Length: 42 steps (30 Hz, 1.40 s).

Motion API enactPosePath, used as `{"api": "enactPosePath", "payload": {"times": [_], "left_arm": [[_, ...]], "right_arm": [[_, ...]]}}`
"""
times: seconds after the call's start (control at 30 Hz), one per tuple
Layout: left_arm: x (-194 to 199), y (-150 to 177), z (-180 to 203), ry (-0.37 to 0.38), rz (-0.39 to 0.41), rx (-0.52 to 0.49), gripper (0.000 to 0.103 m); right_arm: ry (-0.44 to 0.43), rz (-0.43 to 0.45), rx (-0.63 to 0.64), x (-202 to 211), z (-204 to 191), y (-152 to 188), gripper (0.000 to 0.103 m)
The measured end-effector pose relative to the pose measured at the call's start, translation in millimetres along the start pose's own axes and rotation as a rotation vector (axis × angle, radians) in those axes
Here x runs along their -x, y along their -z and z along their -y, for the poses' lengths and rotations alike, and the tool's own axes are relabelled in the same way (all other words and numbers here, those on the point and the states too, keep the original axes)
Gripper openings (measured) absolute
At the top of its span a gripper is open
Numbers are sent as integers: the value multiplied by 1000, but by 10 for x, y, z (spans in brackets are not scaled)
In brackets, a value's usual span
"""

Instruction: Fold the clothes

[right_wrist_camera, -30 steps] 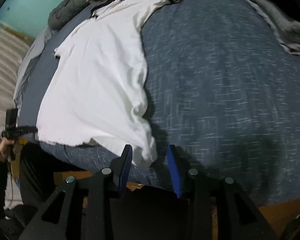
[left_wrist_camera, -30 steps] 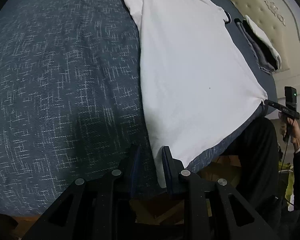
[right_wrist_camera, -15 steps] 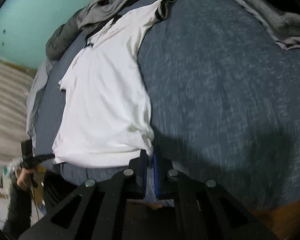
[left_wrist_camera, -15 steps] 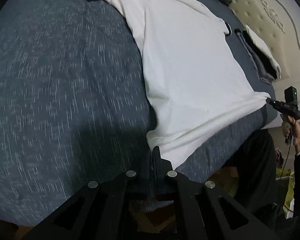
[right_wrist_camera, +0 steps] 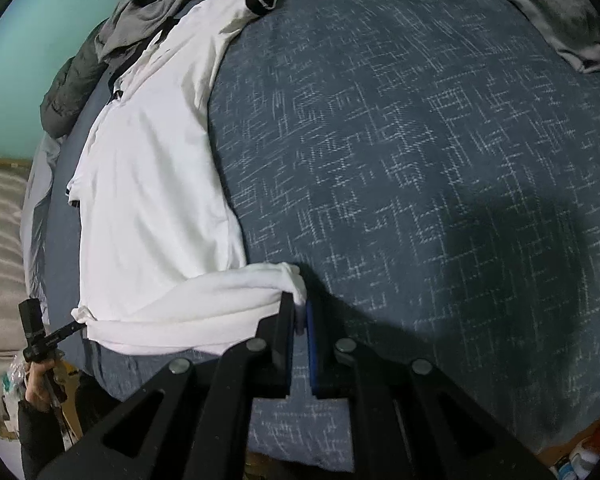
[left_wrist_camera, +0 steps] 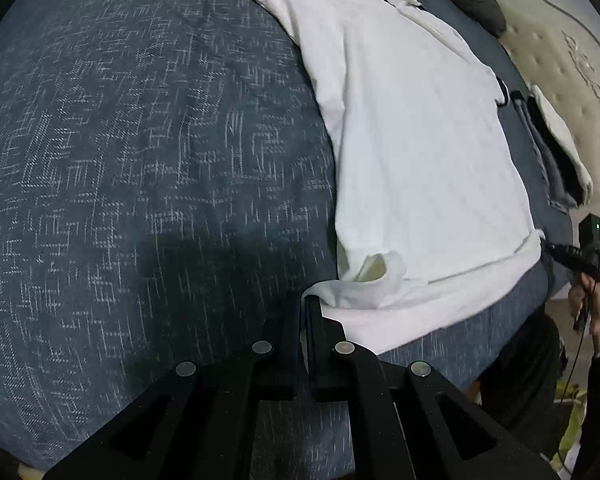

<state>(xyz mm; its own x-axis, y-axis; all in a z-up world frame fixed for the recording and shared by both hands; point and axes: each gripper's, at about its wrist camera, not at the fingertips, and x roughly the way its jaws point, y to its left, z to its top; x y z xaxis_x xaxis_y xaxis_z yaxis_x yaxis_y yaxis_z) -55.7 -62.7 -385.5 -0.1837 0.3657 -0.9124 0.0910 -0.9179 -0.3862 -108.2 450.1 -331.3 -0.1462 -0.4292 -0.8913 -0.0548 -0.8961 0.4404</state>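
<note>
The left gripper [left_wrist_camera: 305,308] has its two fingers pressed together on one bottom corner of the white shirt [left_wrist_camera: 412,152], and the cloth bunches up just past the tips at about 1 o'clock. The right gripper [right_wrist_camera: 299,312] is squeezed tight on the other bottom corner, with a bit of white cloth pinched between the black finger and the blue pad. The shirt lies flat on the blue bed cover [left_wrist_camera: 140,160], and its bottom edge is pulled into a thick fold between the two grippers. In the left wrist view the shirt runs from the fingers up toward 12 o'clock, where you can see its dark collar with buttons and a dark-edged sleeve. This view also shows a cream headboard [left_wrist_camera: 560,60] at 2 o'clock, a small pile of folded clothes [left_wrist_camera: 556,152] next to it, and the person's right hand [left_wrist_camera: 592,304] holding the other gripper at 3 o'clock. In the right wrist view the shirt runs toward 11 o'clock. This view shows other things: a green wall [right_wrist_camera: 40,32] at 10 o'clock, a heap of grey clothes [right_wrist_camera: 148,12] by the collar, a grey cloth [right_wrist_camera: 560,12] at 1 o'clock, and the left hand [right_wrist_camera: 40,384] at 8 o'clock.
</note>
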Motion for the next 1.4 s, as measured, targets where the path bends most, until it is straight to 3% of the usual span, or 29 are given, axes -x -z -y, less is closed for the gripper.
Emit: {"api": "enactPosePath", "payload": {"times": [0.17, 0.27, 0.5, 0.7, 0.87, 0.93, 1.0, 1.03, 1.23, 1.37, 1.4], "left_arm": [[317, -167, 3, 32, 28, -12, 2], [499, -219, 59, 32, 28, -57, 2], [866, 217, 41, 11, -30, -118, 2], [504, 535, -103, -31, -117, -96, 2], [303, 605, -54, -46, -136, -107, 3], [311, 568, -56, -46, -122, -105, 3], [350, 525, -64, -40, -102, -102, 3], [365, 509, -69, -36, -98, -101, 3], [416, 456, -114, -30, -84, -94, 3], [483, 497, -131, -24, -81, -96, 3], [499, 506, -128, -23, -81, -101, 3]], "right_arm": [[-76, 58, 0, 197, -62, -40, 5], [-73, 43, 55, 387, -190, -49, 5], [-32, -26, 186, 808, -324, 164, 4], [68, -104, 160, 502, -54, 423, 2], [-8, -72, 170, 271, -115, 556, 3], [-29, -43, 203, 263, -229, 559, 8], [-30, -32, 246, 242, -339, 574, 42], [-35, -38, 264, 208, -375, 595, 45], [1, -99, 386, -10, -552, 709, 45], [28, -106, 423, -82, -593, 774, 10], [20, -108, 421, -66, -602, 789, 6]]}}
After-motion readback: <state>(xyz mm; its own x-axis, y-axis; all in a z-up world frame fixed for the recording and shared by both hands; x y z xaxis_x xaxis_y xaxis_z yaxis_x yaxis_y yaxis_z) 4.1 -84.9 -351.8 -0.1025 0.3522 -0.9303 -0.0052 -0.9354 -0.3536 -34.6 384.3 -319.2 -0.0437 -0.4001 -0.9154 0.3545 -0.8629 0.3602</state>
